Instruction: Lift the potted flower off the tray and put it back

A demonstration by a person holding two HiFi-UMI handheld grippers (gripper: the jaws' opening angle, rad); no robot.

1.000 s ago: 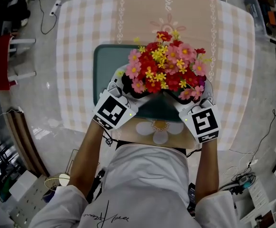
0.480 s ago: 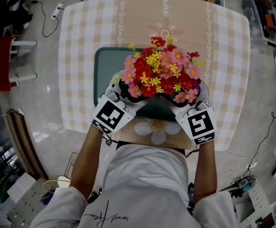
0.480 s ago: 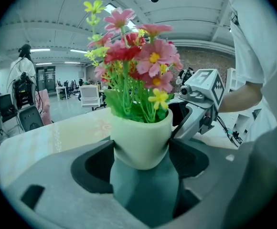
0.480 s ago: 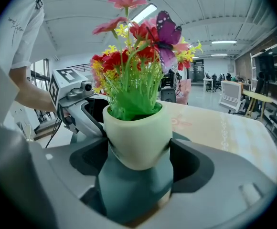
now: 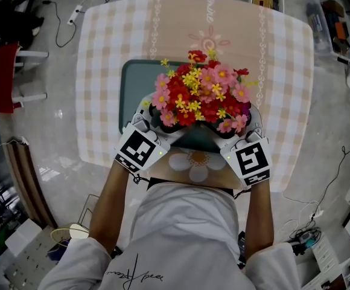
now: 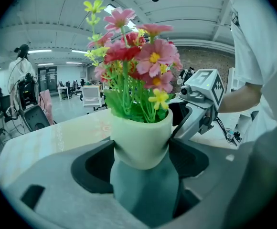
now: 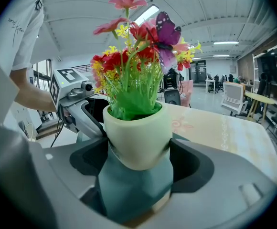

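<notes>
Finding: you hold the potted flower (image 5: 199,95) with both grippers at once, one from each side.

Left gripper (image 5: 154,115): in its own view the jaws press against the two flanks of the cream pot (image 6: 141,142), the dark pads touching it on both sides. The pot stands upright.

Right gripper (image 5: 244,121): its jaws clamp the same pot in the same manner from the opposite side. Each gripper shows in the other's view, just behind the pot.

Position: from the head view the red, pink and yellow blooms sit over the near right part of the green tray (image 5: 136,80), which lies on the checked table (image 5: 108,41) in front of you. Green tray surface shows directly beneath the pot in both gripper views. Whether the base touches the tray cannot be told.

A purple butterfly (image 7: 167,30) sits among the upper blooms.
</notes>
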